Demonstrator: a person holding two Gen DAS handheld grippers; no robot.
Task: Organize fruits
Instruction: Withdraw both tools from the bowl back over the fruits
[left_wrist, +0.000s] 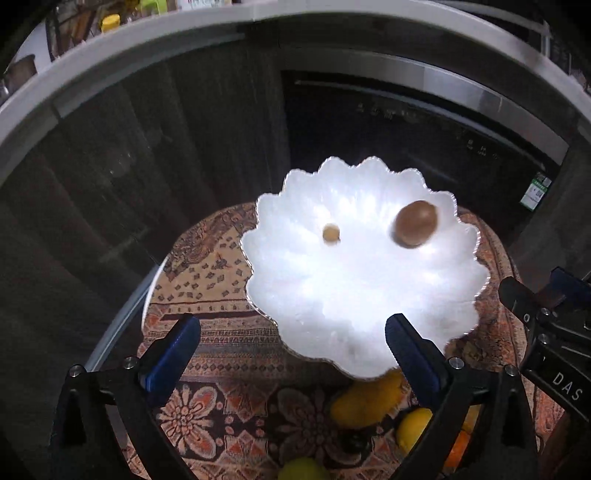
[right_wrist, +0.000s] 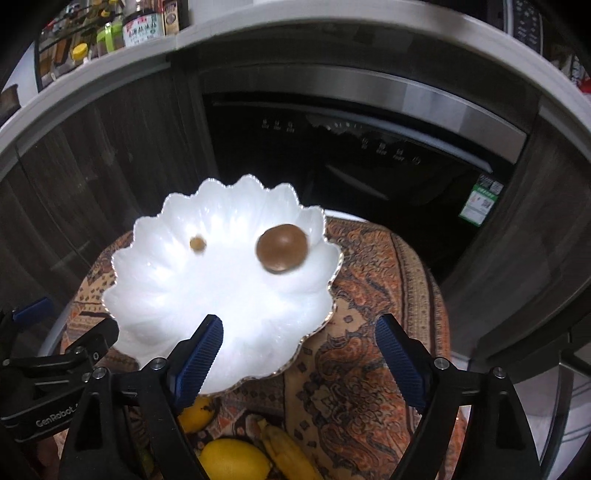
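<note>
Both grippers, left gripper (left_wrist: 291, 354) and right gripper (right_wrist: 299, 354), stood wide open, empty. Lemon (right_wrist: 232, 459) and banana (right_wrist: 291, 454) lay below right gripper, nearer it; banana's long axis ran diagonally. Scalloped white bowl (right_wrist: 155, 280) lay ahead.

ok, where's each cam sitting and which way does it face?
Left wrist: on the left gripper, angled down at the bowl; own open fingers show, right gripper at right edge.
Right wrist: on the right gripper, same downward look; own open fingers, left gripper at left edge.
Shared: bowl, brown fruit, lemons, oven.
</note>
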